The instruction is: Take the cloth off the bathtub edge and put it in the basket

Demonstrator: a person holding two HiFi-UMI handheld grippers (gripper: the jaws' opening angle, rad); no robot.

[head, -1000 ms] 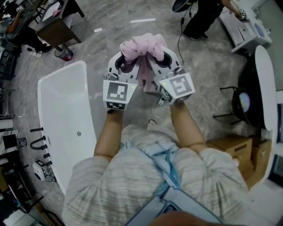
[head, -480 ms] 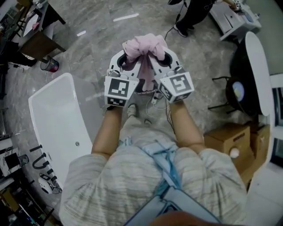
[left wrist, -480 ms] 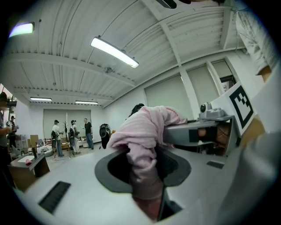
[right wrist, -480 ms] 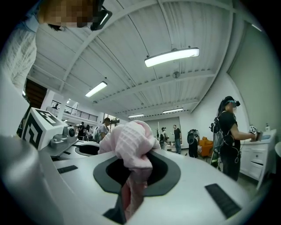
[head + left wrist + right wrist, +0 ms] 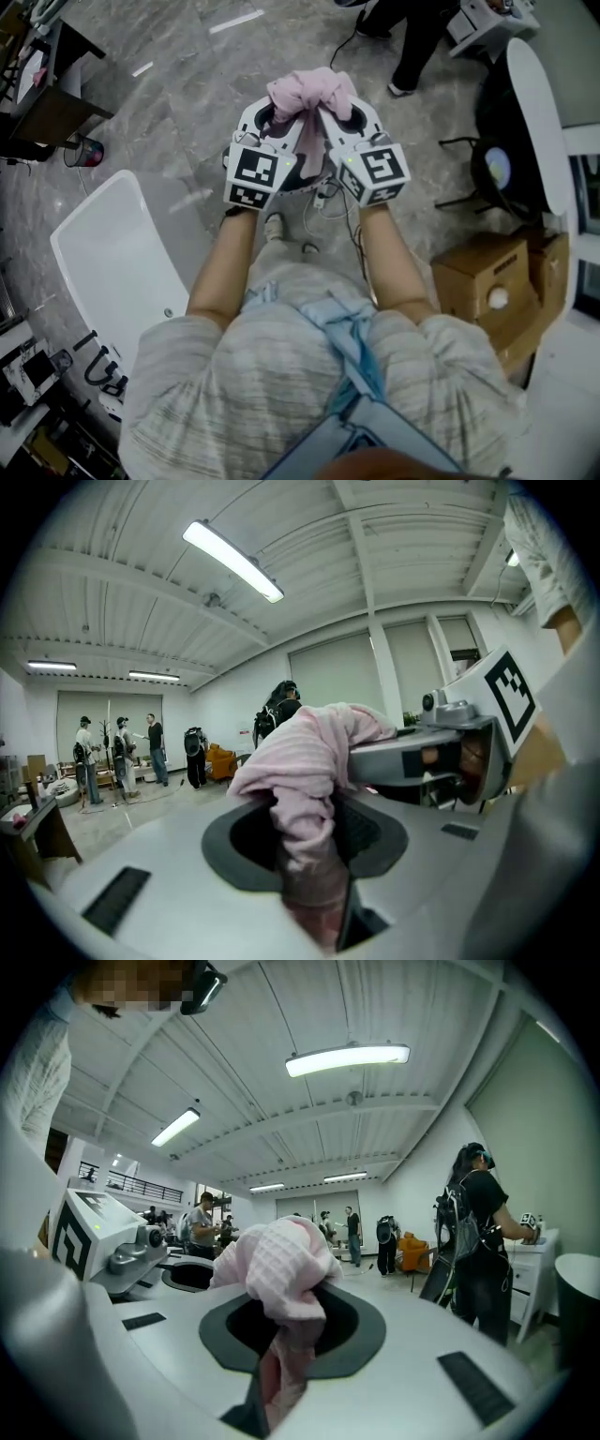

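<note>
Left gripper [image 5: 281, 117], right gripper [image 5: 335, 114]: clamped, adjacent

Grey marble floor [image 5: 187, 84], cardboard box [image 5: 473, 281], white ceiling strip lights [image 5: 347, 1058]

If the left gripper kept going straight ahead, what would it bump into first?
Only the pink cloth pinched in the left gripper. Beyond it the way looks free: open room, with people standing far off, though depth is hard to judge.
</note>
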